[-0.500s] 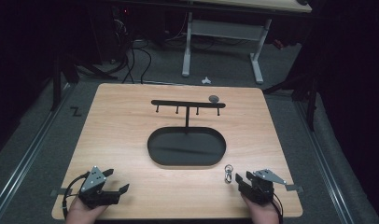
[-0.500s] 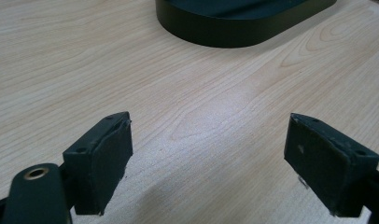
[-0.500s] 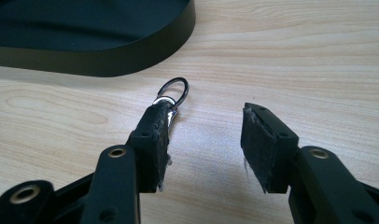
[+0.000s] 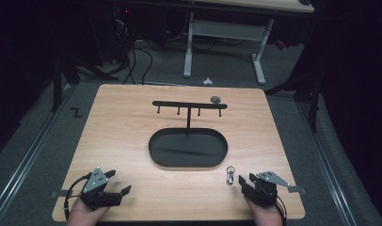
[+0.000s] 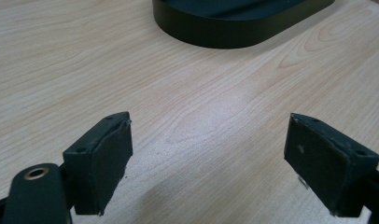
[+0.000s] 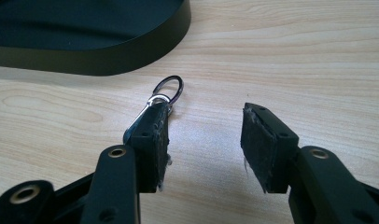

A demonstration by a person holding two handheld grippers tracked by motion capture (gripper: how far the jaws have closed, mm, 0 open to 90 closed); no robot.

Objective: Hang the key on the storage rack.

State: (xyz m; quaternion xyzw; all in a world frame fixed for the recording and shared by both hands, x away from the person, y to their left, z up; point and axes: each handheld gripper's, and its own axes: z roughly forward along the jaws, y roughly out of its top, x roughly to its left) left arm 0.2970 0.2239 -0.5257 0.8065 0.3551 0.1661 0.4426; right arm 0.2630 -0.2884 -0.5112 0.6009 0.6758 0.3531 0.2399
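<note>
A small metal key clip point(image 4: 230, 174) is lying flat on the wooden surface point(image 4: 132, 127), just in front of the black oval tray point(image 4: 187, 148) and just left of the right tongs point(image 4: 248, 184). Its long axis is running toward the tray, ring end point(image 6: 169, 88) pointing at it and clasp end nearer the person. The right tongs are standing released, the clip outside the left jaw. The left tongs point(image 4: 119, 182) are spread wide over bare wood.

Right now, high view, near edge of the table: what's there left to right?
left gripper with jaws open → metal clip with a ring lying on the wooden table → right gripper with jaws open, right beside the clip.
</note>
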